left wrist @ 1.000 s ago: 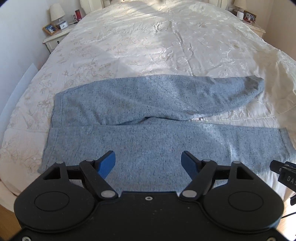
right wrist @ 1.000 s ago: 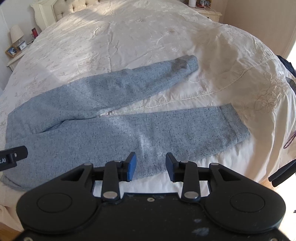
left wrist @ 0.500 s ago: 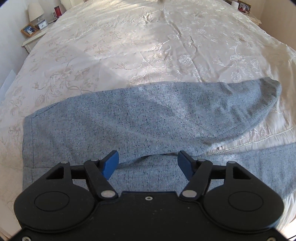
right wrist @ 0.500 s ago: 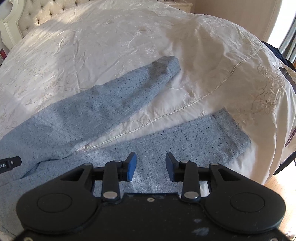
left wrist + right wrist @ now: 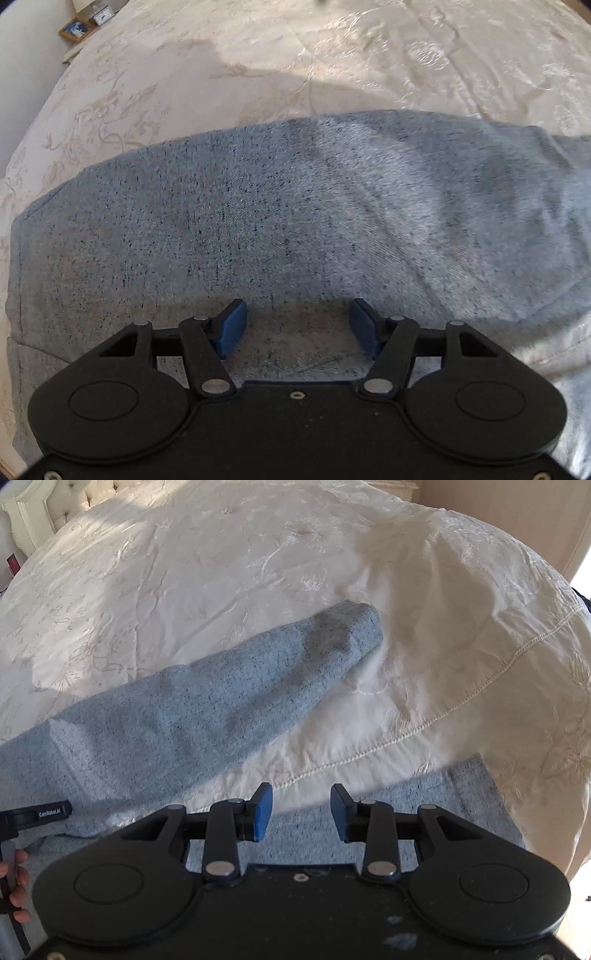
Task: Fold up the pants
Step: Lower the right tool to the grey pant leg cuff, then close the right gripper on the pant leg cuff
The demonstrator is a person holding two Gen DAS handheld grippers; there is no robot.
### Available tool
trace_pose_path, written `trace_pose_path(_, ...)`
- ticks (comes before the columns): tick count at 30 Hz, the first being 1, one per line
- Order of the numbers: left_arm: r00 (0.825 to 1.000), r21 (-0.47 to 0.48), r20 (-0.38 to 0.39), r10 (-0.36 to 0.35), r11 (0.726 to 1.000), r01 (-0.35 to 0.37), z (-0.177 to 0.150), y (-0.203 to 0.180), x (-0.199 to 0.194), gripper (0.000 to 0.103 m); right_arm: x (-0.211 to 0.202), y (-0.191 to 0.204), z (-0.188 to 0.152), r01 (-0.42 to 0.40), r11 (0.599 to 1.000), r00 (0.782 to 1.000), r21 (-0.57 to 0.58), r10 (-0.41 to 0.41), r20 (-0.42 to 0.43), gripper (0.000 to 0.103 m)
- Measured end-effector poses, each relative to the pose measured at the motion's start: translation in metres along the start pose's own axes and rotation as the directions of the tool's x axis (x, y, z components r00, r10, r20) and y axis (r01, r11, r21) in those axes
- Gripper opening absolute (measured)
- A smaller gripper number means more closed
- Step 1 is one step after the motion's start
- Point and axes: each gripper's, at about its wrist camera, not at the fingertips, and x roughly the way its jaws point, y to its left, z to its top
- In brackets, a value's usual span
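Grey-blue speckled pants (image 5: 295, 221) lie spread flat across a cream bedspread (image 5: 332, 55), the two legs splayed apart. My left gripper (image 5: 298, 328) hangs low over the upper part of the pants, open, with only flat cloth beneath its blue pads (image 5: 231, 326). In the right wrist view the far leg (image 5: 221, 709) runs up to its cuff and the near leg (image 5: 454, 797) lies under my right gripper (image 5: 301, 812). The right gripper is open over the strip of bedspread (image 5: 332, 746) between the legs, holding nothing.
The embroidered cover fills both views and drops away at the bed's right edge (image 5: 561, 775). A tufted headboard (image 5: 62, 498) stands at the far end. A framed picture (image 5: 75, 29) sits on a bedside table. The left tool's body (image 5: 37, 814) and a hand (image 5: 16, 886) show at the left.
Both grippers have come forward and down towards the pants, which now look much larger. The left jaws stand slightly narrower than before. The pants have not moved.
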Motion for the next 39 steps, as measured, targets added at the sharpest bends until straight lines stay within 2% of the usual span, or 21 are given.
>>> trace_pose_path(4,0.999,-0.052,0.014,0.035,0.998,-0.034,0.013,0.012,0.012,0.07,0.024,-0.019,0.029,-0.012,0.999,0.999,-0.038,0.014,0.04,0.037)
trace_pose_path(9,0.996,-0.124,0.001,0.091,0.988,-0.09,0.032,0.023,0.016,0.071,0.066,-0.041,0.07,0.039,0.999,0.997,-0.024,-0.038,0.067,0.037)
trace_pose_path(12,0.993,-0.103,0.0,0.119,0.988,-0.119,0.033,0.019,0.016,0.071,0.096,-0.057,0.089,0.106,0.994,0.989,0.028,-0.108,0.097,0.037)
trace_pose_path(14,0.989,-0.078,0.016,0.147,0.986,-0.145,0.031,0.011,0.016,0.071,0.121,-0.069,0.102,0.133,0.988,0.987,0.074,-0.139,0.075,0.037)
trace_pose_path(17,0.981,-0.033,0.041,0.188,0.982,-0.186,0.028,-0.006,0.014,0.071,0.155,-0.076,0.115,0.137,0.985,0.99,0.105,-0.14,0.025,0.037)
trace_pose_path(21,0.978,-0.003,0.049,0.204,0.979,-0.204,0.029,-0.013,0.012,0.071,0.181,-0.061,0.136,0.07,0.994,0.997,0.09,-0.073,0.031,0.037)
trace_pose_path(26,0.985,-0.045,0.033,0.168,0.985,-0.166,0.029,-0.003,0.011,0.071,0.193,-0.047,0.151,-0.042,0.996,0.999,0.08,0.04,0.026,0.037)
trace_pose_path(27,0.987,-0.052,0.03,0.161,0.986,-0.159,0.029,-0.001,0.011,0.071,0.19,-0.044,0.15,-0.052,0.997,0.998,0.055,0.051,0.034,0.032)
trace_pose_path(28,0.988,-0.057,0.027,0.154,0.987,-0.152,0.028,-0.001,0.011,0.071,0.188,-0.044,0.149,-0.033,0.999,0.999,0.027,0.032,0.044,0.025)
trace_pose_path(29,0.989,-0.059,0.025,0.149,0.987,-0.147,0.028,0.001,0.011,0.071,0.186,-0.045,0.149,0.009,1.0,0.999,0.008,-0.009,0.049,0.023)
trace_pose_path(31,0.99,-0.061,0.023,0.142,0.988,-0.14,0.028,0.003,0.011,0.071,0.178,-0.056,0.143,0.117,0.993,0.992,0.005,-0.118,0.047,0.007)
trace_pose_path(32,0.99,-0.062,0.024,0.139,0.989,-0.138,0.027,0.004,0.011,0.071,0.175,-0.066,0.142,0.142,0.99,0.989,0.024,-0.143,0.036,0.007)
trace_pose_path(35,0.991,-0.063,0.026,0.134,0.989,-0.132,0.026,0.005,0.01,0.071,0.163,-0.103,0.136,0.137,0.984,0.99,0.11,-0.141,0.023,0.007)
trace_pose_path(38,0.992,-0.063,0.027,0.127,0.99,-0.125,0.026,0.008,0.012,0.071,0.151,-0.128,0.136,0.002,0.981,0.995,0.195,-0.022,0.097,0.018)
trace_pose_path(39,0.992,-0.063,0.027,0.125,0.99,-0.123,0.025,0.009,0.012,0.071,0.152,-0.134,0.139,-0.041,0.973,0.994,0.226,0.017,0.106,0.029)
